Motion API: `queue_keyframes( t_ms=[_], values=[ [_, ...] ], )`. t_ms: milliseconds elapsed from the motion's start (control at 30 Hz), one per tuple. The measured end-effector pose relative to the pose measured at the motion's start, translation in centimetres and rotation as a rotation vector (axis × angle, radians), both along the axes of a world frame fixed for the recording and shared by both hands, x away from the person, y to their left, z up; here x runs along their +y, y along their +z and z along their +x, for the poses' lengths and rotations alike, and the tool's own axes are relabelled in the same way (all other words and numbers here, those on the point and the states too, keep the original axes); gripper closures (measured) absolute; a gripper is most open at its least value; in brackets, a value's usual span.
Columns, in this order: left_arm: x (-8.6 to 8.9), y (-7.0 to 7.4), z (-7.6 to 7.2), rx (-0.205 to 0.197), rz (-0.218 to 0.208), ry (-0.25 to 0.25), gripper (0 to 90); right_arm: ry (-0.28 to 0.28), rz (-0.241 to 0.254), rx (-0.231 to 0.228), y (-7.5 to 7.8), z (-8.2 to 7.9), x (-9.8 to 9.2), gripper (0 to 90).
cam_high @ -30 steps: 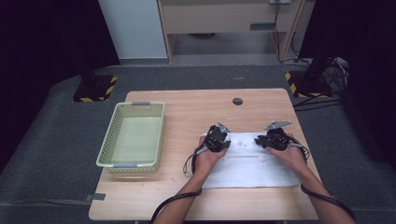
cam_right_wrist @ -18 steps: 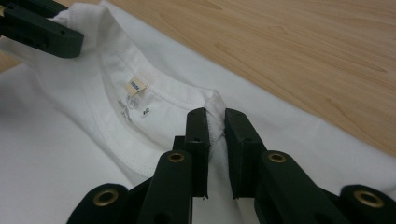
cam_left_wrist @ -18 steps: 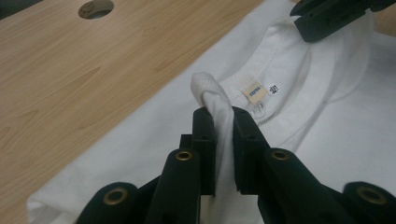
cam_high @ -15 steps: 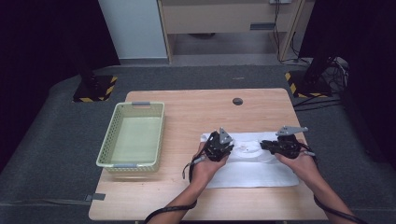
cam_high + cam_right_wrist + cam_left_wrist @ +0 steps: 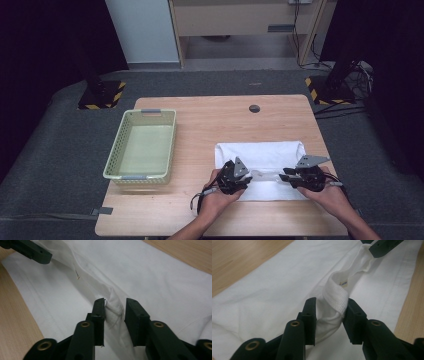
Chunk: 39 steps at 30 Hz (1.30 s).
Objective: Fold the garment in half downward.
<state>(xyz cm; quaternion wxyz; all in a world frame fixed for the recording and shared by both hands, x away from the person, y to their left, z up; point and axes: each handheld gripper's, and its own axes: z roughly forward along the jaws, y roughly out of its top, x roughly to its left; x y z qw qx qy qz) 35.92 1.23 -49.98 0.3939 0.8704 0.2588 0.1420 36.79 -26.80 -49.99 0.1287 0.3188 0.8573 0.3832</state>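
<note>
Both pairs of jaws had just been opening, cloth loose between them. Left gripper point(image 5: 329, 312) released around the ribbed collar point(image 5: 335, 296); right gripper point(image 5: 114, 312) slack about a bunched fold. Since a second ago both hands had drawn toward the table's near edge, so this fold looked laid. White cotton garment point(image 5: 260, 152) lay flat, rectangular, beside the mesh basket point(image 5: 142, 175).

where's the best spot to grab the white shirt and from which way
Probably the raised ridge of cloth across the shirt near its front edge, at the ribbed collar band. It stands up off the flat fabric, so jaws can straddle it from the person's side, low and nearly level, as the left gripper does now.
</note>
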Motion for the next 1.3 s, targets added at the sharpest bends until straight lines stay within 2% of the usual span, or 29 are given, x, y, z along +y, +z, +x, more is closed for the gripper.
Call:
queue_keyframes(
  t_ms=[33, 200, 367, 433, 500, 600, 767, 933, 1000, 1067, 1133, 1200, 1300],
  values=[
    [0.0, -0.2, -0.2, 0.015, 0.002, -0.008, 68.1, 0.011, -0.011, -0.005, -0.1, 0.0, 0.2, 57.7],
    [0.4, -0.3, -0.9, 0.046, 0.006, -0.018, 66.0, 0.062, -0.06, 0.015, -0.3, -0.9, 0.5, 60.1],
    [1.1, 0.1, -1.6, 0.094, -0.012, -0.011, 55.0, 0.09, -0.074, 0.053, -0.5, -2.1, 0.1, 59.4],
    [1.5, 0.7, -1.9, 0.116, -0.037, -0.009, 48.7, 0.104, -0.075, 0.063, -0.4, -2.6, 0.1, 57.9],
    [1.8, 1.2, -2.1, 0.114, -0.053, -0.009, 45.7, 0.113, -0.073, 0.067, -0.2, -3.1, 0.2, 55.9],
    [2.1, 2.1, -2.0, 0.097, -0.051, 0.0, 40.8, 0.12, -0.068, 0.071, 0.3, -3.6, 0.4, 51.7],
    [2.2, 2.3, 0.2, 0.098, -0.003, 0.048, 31.4, 0.123, -0.064, 0.053, 1.1, -3.8, 1.6, 38.0],
    [2.2, 2.3, 3.0, 0.132, -0.012, 0.115, 22.1, 0.134, -0.078, 0.042, 1.3, -3.2, 3.8, 23.2],
    [2.0, 2.8, 3.9, 0.142, -0.036, 0.139, 16.7, 0.146, -0.092, 0.037, 1.3, -2.9, 4.9, 16.2],
    [1.7, 3.6, 4.3, 0.14, -0.045, 0.141, 14.4, 0.156, -0.094, 0.039, 1.2, -2.6, 5.9, 12.8],
    [1.2, 4.0, 4.7, 0.135, -0.024, 0.13, 12.2, 0.175, -0.09, 0.046, 1.1, -2.4, 6.8, 9.7],
    [1.0, 3.9, 5.4, 0.132, 0.015, 0.118, 9.2, 0.204, -0.094, 0.064, 1.1, -2.1, 7.6, 8.0],
    [1.3, 3.1, 6.9, 0.164, 0.003, 0.138, 8.7, 0.217, -0.096, 0.068, 1.2, -1.9, 8.7, 7.5]
  ],
)
